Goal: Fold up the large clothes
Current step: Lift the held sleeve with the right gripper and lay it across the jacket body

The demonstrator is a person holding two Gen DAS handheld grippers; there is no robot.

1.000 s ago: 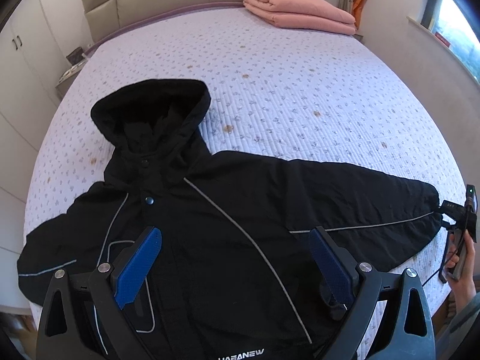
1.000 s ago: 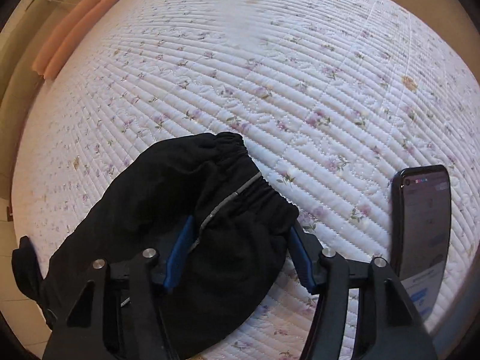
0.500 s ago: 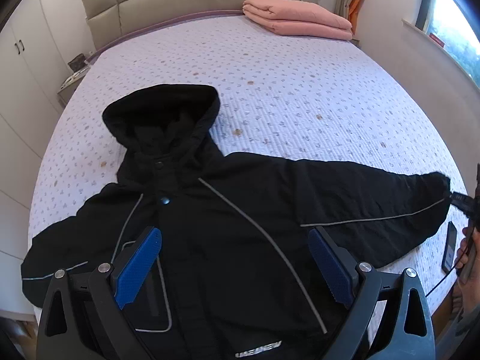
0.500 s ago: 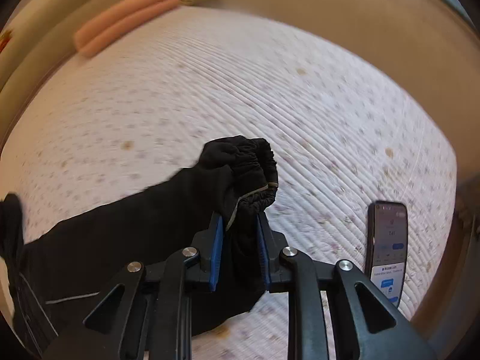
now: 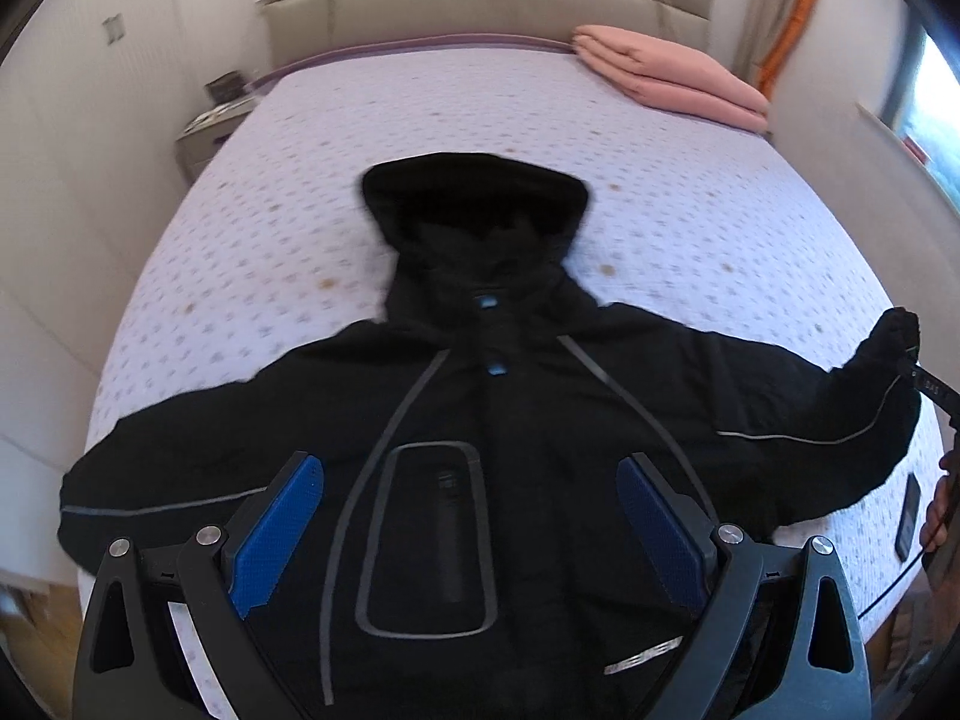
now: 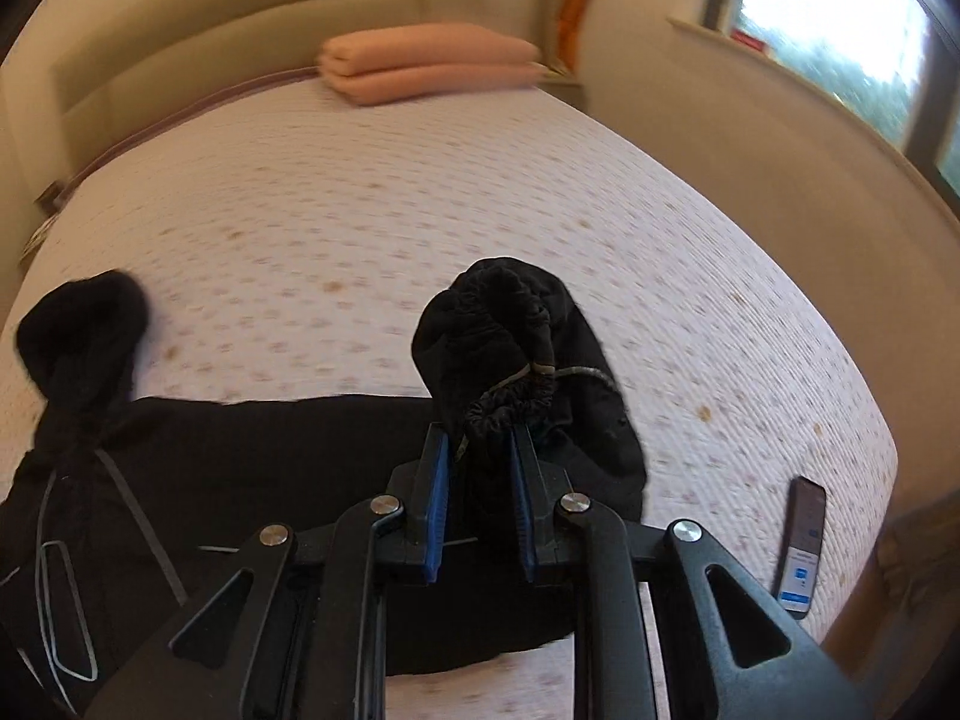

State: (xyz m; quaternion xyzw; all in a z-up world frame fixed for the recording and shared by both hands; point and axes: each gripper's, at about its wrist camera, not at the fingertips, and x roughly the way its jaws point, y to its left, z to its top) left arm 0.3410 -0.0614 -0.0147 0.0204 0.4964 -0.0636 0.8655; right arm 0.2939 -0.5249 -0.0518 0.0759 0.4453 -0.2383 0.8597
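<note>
Two views split it: the left wrist shows the black hooded jacket (image 5: 480, 420) spread front-up across the floral quilted bed (image 5: 660, 192), the left gripper (image 5: 474, 540) gaping wide above its hem. Only the right wrist shows the right gripper (image 6: 478, 516) clamped on the elastic sleeve cuff (image 6: 504, 348), lifted near the bed's right edge, beside a dark smartphone (image 6: 803, 546).

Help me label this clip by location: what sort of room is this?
Most likely a home bedroom: a black jacket lies spread on a quilted bed with a padded headboard, and a folded pink blanket rests near it.
</note>
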